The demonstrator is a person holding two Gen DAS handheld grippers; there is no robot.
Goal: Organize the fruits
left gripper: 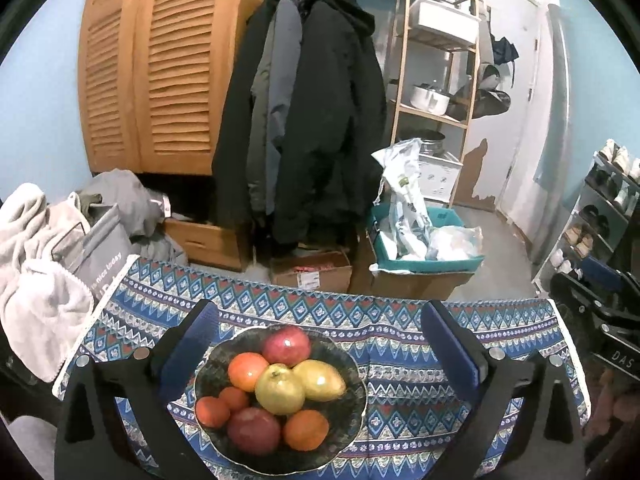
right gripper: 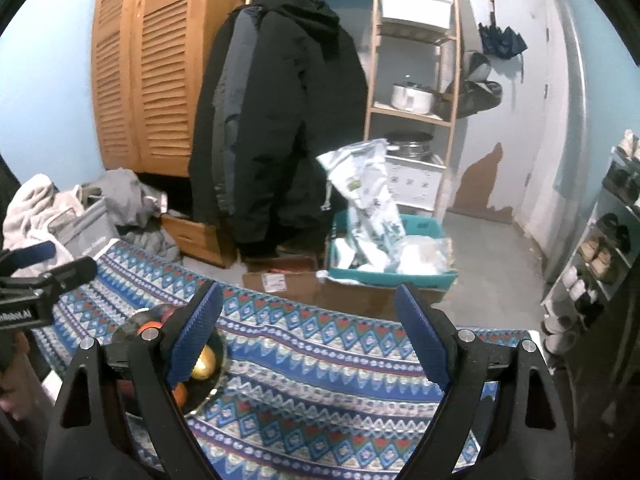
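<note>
Fruits are seen piled in a dark, scallop-edged ceramic bowl (left gripper: 280, 400) that rests on a blue, patterned woven tablecloth (left gripper: 400, 360) in the left wrist view. Two red apples (left gripper: 286, 345), a yellow-green apple (left gripper: 279, 389), a yellow mango-like fruit (left gripper: 320, 380) and several oranges (left gripper: 306, 429) are counted in it. The left gripper (left gripper: 320, 344) is held above the bowl with its blue-padded jaws spread wide to either side; nothing is gripped. Dark hanging coats (left gripper: 312, 120) are shown behind the table.

In the right wrist view, the right gripper (right gripper: 310, 332) is held over bare cloth with its jaws apart and empty. The bowl is partly hidden behind its left finger (right gripper: 196, 332), at the left of the table, with only a yellow fruit and an orange visible. The left gripper is glimpsed at the left edge.
</note>
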